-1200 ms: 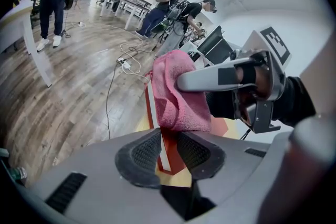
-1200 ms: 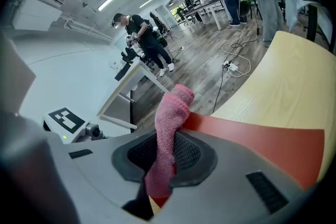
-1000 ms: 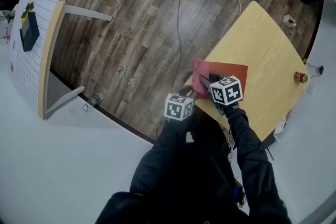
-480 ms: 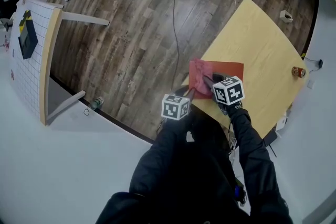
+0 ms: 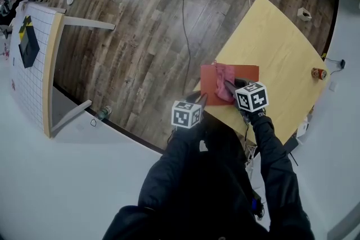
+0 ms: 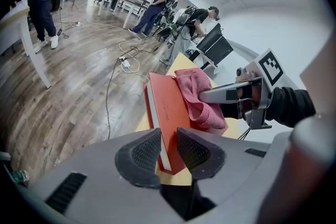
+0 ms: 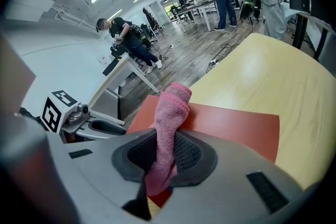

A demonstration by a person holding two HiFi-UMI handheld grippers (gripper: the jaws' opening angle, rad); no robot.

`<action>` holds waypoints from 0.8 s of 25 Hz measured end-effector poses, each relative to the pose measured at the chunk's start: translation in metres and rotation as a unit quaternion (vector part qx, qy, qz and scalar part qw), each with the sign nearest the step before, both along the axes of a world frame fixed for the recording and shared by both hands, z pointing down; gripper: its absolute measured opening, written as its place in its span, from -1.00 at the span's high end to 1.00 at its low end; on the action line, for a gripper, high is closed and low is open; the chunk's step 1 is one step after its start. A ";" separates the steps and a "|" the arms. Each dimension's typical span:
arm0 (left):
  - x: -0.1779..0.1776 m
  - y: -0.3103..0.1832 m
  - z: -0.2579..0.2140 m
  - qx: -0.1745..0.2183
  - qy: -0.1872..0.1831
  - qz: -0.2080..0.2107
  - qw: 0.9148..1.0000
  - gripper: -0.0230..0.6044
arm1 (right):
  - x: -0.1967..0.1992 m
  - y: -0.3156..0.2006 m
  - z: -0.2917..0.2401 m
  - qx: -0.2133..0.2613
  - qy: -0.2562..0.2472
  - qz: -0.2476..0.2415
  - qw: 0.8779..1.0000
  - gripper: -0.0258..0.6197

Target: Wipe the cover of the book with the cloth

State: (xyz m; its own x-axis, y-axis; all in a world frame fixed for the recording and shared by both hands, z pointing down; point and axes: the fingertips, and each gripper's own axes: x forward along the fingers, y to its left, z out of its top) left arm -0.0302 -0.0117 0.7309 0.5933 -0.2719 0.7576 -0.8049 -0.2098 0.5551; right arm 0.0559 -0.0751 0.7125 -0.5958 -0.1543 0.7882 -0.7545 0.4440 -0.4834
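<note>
Your left claw (image 6: 169,148) clamped on the near edge of the red book (image 6: 167,105), book lying at the near corner of the counter (image 5: 275,36), your right claw (image 7: 167,153) pinching the pink cloth (image 7: 172,107), cloth bunched on the cover's middle

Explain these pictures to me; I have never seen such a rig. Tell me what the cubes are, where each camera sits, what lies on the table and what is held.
There is no robot here. A person holds a two-jaw gripper in each hand, and the marker cubes are part of those grippers. One picture comes from a camera on the person's head, looking down. The other two cameras ride on the grippers and look along their jaws. On the yellow table lies a red book. The left gripper clamps the book's near corner. The right gripper pinches a pink cloth that rests on the cover.
</note>
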 end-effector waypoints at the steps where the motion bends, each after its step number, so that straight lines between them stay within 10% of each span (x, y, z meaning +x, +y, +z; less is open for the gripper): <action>1: 0.000 0.000 0.000 0.000 0.000 0.000 1.000 0.56 | 0.003 0.000 0.000 0.001 0.001 0.002 1.000 0.68; 20: 0.000 0.000 0.001 0.005 0.001 0.006 1.000 0.56 | 0.079 -0.004 0.000 0.015 0.038 0.048 0.998 0.66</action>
